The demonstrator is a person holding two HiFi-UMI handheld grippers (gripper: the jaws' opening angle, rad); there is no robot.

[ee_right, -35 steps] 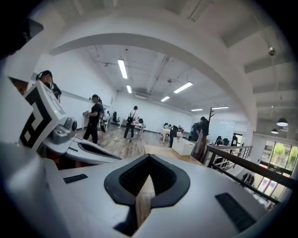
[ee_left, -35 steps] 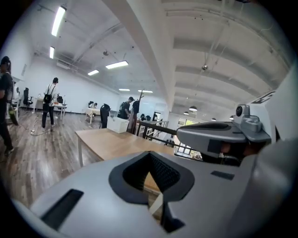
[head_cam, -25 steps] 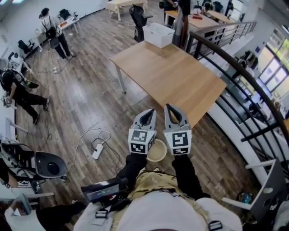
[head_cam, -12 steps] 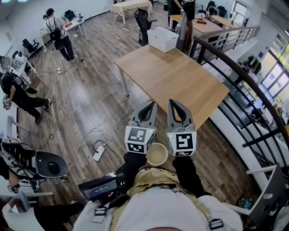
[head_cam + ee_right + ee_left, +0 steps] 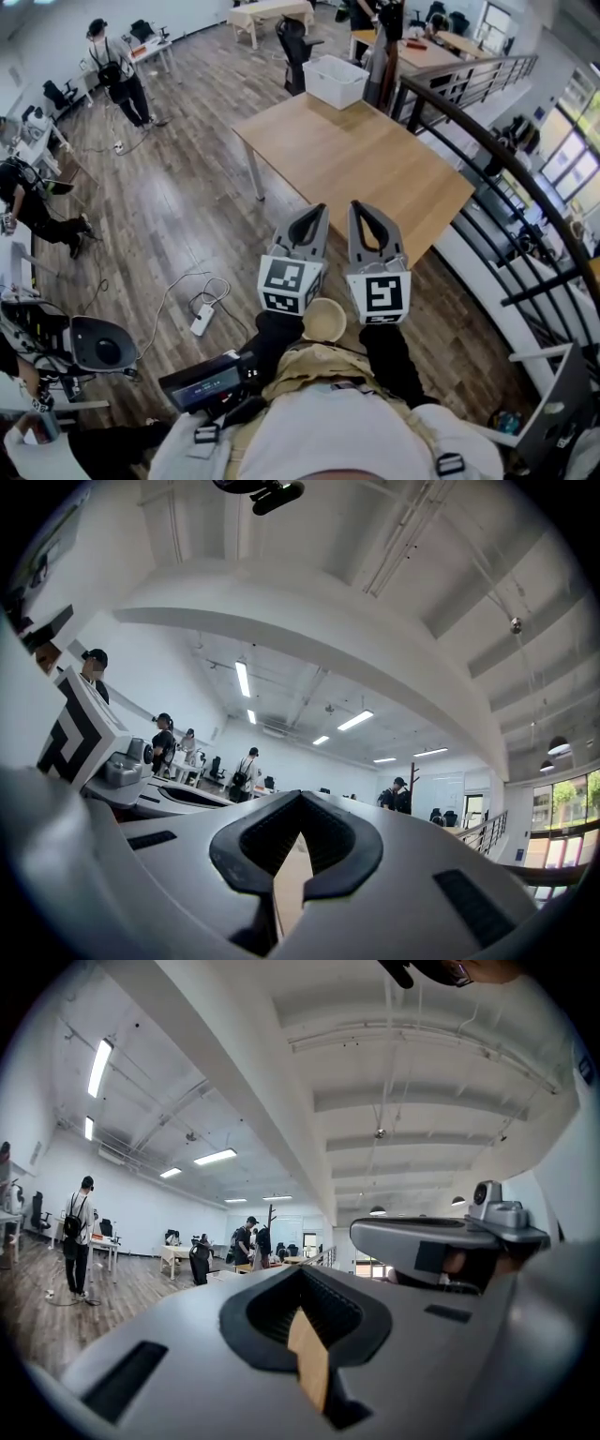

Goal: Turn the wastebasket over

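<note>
The left gripper [image 5: 318, 212] and the right gripper [image 5: 360, 209] are held side by side in front of the person's chest, close together but not touching. Both reach out over the brown wood-plank floor [image 5: 178, 216] towards the near corner of a light wooden rectangular table [image 5: 356, 159] on white legs. In the left gripper view the two black-padded jaws meet at their tips with nothing caught between them. Only a tan sliver of the table shows through the diamond-shaped gap in the pads. The right gripper view shows the same: jaws pressed together and empty. Below and between the two marker cubes sits a round tan open-topped container [image 5: 323, 321], seemingly the wastebasket. Its mouth faces up, its rim is partly covered by the cubes, and its lower part is hidden by the person's khaki vest [image 5: 319, 370]. Neither claw touches it. At the far end of the table stands a white rectangular plastic bin [image 5: 336, 80], well apart from both grippers. A black metal railing [image 5: 497, 141] curves along the right side of the table. On the floor to the left lies a white power strip [image 5: 202, 319] with looped cables. A person with a backpack [image 5: 114, 67] stands far off near the left wall.
</note>
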